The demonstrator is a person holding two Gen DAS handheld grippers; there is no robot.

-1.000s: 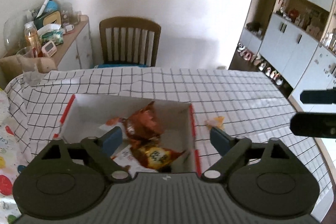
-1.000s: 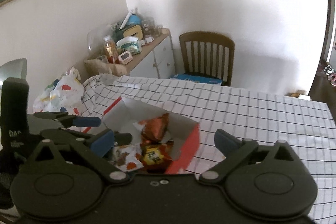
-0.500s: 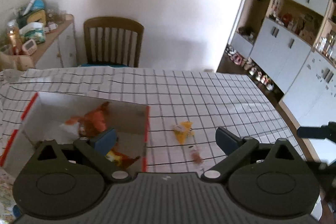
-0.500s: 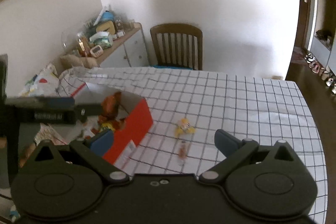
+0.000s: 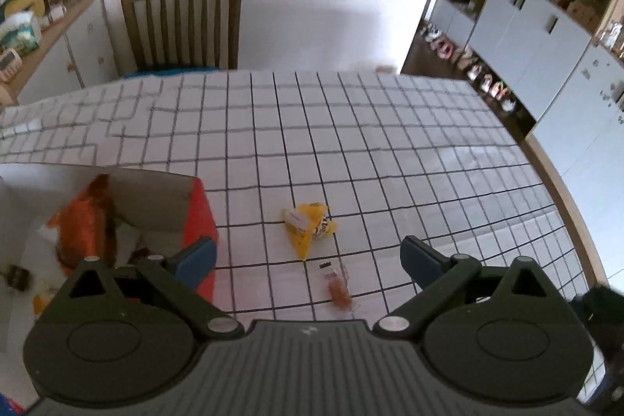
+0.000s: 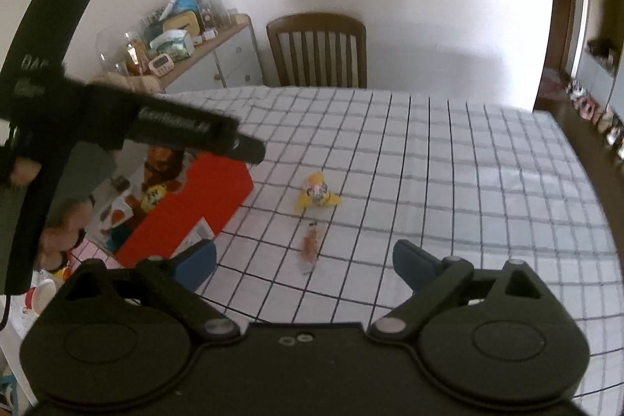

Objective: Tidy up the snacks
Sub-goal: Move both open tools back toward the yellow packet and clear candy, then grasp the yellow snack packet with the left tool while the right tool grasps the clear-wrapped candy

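Nearest, both grippers are seen held above the checked tablecloth (image 5: pixel 390 151), each with jaws spread wide and nothing between them: the left gripper (image 5: pixel 308 258) and the right gripper (image 6: pixel 304 262). Just beyond the fingertips, a small clear sachet (image 5: pixel 338 288) with orange contents is laid flat on the cloth, and a little farther a yellow snack packet (image 5: pixel 309 225) is found, puffed and crumpled. The 2 lie near each other but apart.

Both are judged light, soft and crinkly, with a film likely to be slippery. The packet would best be taken across its pinched, narrow end or a sealed seam, with a gentle squeeze so that the contents are not crushed. The sachet, being thin and flat, is judged harder to lift and may need an edge scraped up.

To the left, the red-sided box (image 6: pixel 187 209) is seen with orange packets (image 5: pixel 84 217) already inside. Nothing is set between the loose snacks and the box, though the left gripper's body crosses above it in the right view. At the far side a wooden chair (image 5: pixel 181 22) and a cluttered sideboard (image 6: pixel 210 57) are seen.
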